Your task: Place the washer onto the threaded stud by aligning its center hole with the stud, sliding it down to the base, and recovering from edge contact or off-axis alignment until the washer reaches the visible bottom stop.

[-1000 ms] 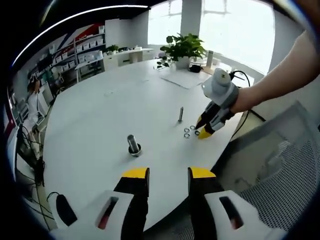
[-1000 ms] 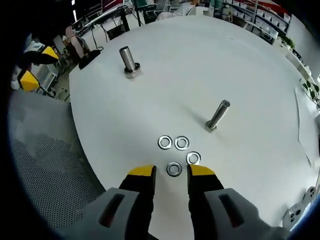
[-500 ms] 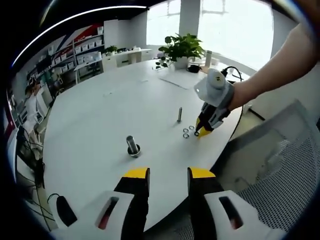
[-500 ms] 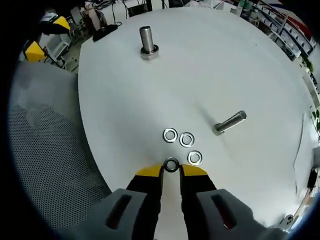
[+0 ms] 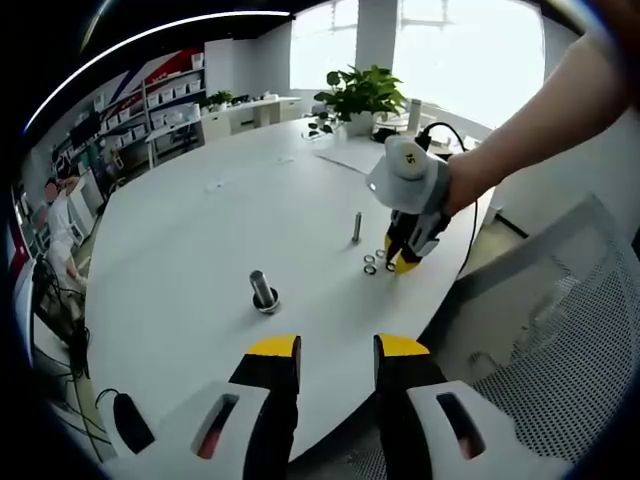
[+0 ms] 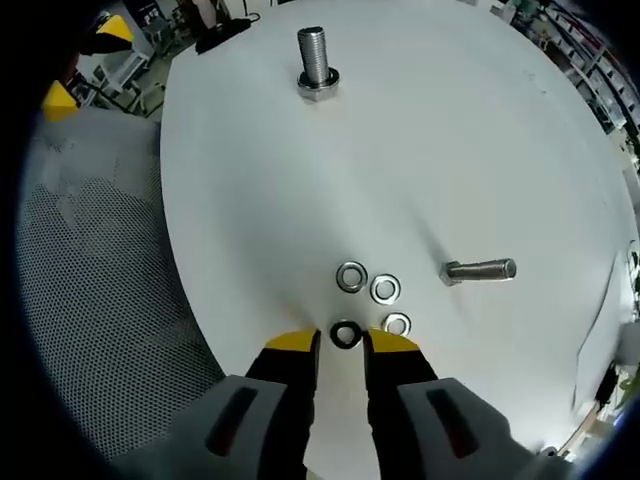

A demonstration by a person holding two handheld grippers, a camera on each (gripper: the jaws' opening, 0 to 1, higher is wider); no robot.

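Note:
My right gripper [image 6: 342, 342] is at the near edge of the white round table [image 6: 420, 150], its yellow tips closed around a dark washer [image 6: 345, 333]. Three more washers [image 6: 385, 289] lie just beyond it. A thick threaded stud [image 6: 315, 60] stands upright on its base far ahead, and a thinner bolt [image 6: 480, 270] stands to the right. In the left gripper view a person's hand holds the right gripper [image 5: 400, 262] down at the washers [image 5: 370, 266], beside the thin bolt [image 5: 356, 227]. The thick stud [image 5: 262, 290] is nearer. My left gripper [image 5: 335, 350] hangs open and empty.
A grey mesh chair [image 5: 540, 340] sits off the table edge on the right; its mesh [image 6: 90, 270] is also at the left of the right gripper view. A potted plant [image 5: 362, 95] and paper sheet [image 5: 350, 158] are at the far side. A black device [image 5: 122, 420] lies at the lower left.
My right gripper went from open behind the washer to closed around it. Its camera tipped further over the table. The left gripper stayed open and barely moved.

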